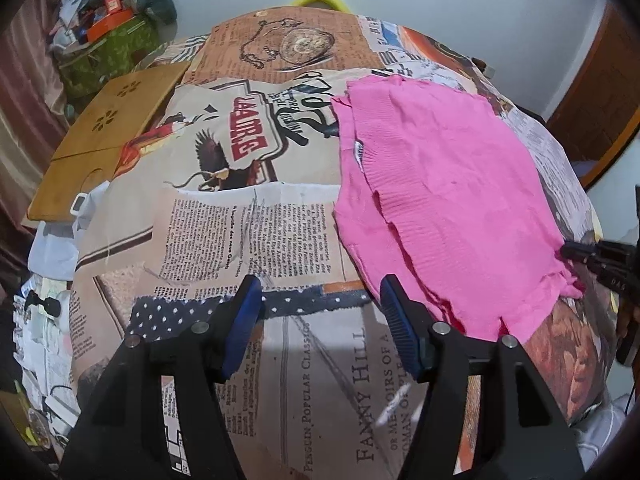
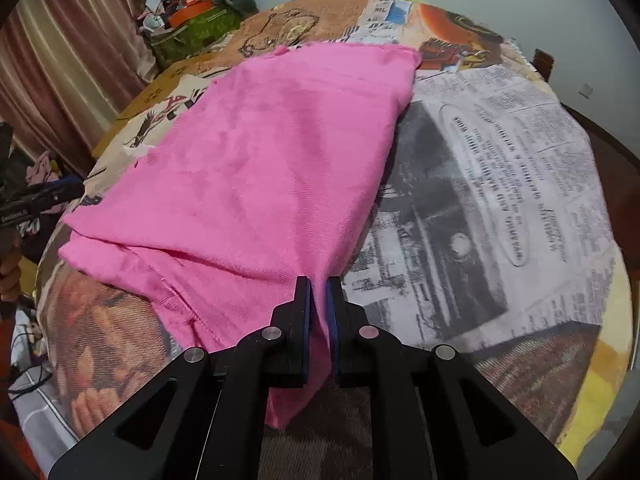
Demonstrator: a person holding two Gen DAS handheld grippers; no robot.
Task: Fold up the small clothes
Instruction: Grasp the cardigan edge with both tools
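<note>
Soft, limp pink garment (image 2: 256,168): right hand-held gripper (image 2: 318,284) pinching its near corner; left hand-held gripper (image 1: 320,300) spread, empty beside it

Left gripper (image 1: 320,312): matte black angular linkage arms, triangular cut-outs, round silver pivot screws, blue ribbed pads (image 1: 398,320) on fingers. Right gripper (image 2: 318,304): same black frame, four silver screws, thin blue pads. Far right of left view: black gripper body with small pale lettering, perhaps "DAG", too blurred to read.
</note>
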